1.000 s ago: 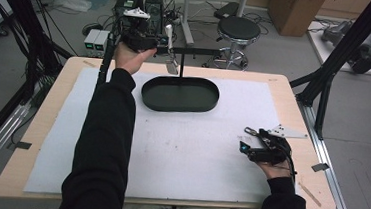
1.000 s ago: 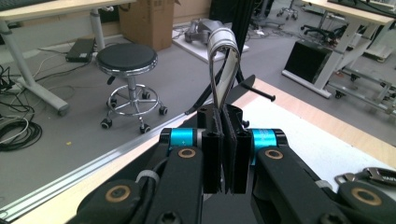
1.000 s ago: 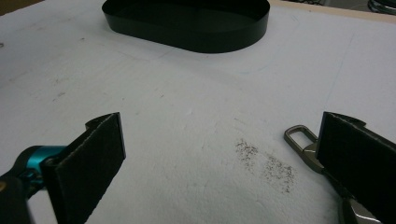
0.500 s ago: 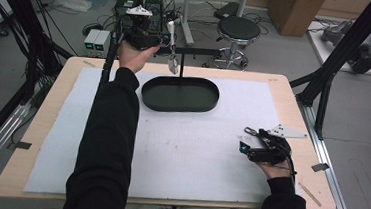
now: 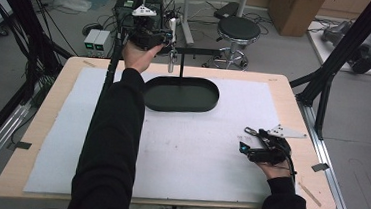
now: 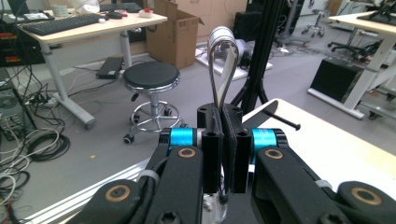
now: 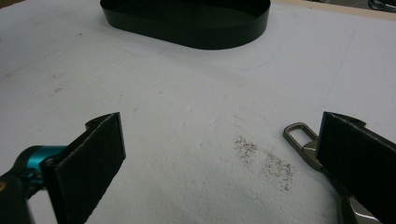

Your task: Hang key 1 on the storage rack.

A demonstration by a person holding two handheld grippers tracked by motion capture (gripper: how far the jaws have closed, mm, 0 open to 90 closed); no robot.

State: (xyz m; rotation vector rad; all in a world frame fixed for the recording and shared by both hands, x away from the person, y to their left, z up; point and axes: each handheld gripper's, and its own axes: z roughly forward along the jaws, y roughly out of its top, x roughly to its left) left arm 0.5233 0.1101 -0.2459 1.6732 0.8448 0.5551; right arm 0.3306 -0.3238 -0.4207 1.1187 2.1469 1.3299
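Holding a slim metal carabiner (image 6: 223, 65), the left gripper (image 5: 170, 42) has its jaws pressed together on the lower end of this clip. The carabiner is silver and shiny, a long narrow loop with a rounded top, and it stands upright above the jaws, raised over the far edge of the table (image 5: 294, 100), beside a thin black stand (image 5: 180, 64). Below it lies the black oval tray (image 5: 181, 95) on the white mat (image 5: 190, 150). The right gripper (image 5: 251, 142) rests on the mat with its jaws wide apart, and a second grey metal clip (image 7: 306, 142) lies just beside its right jaw.
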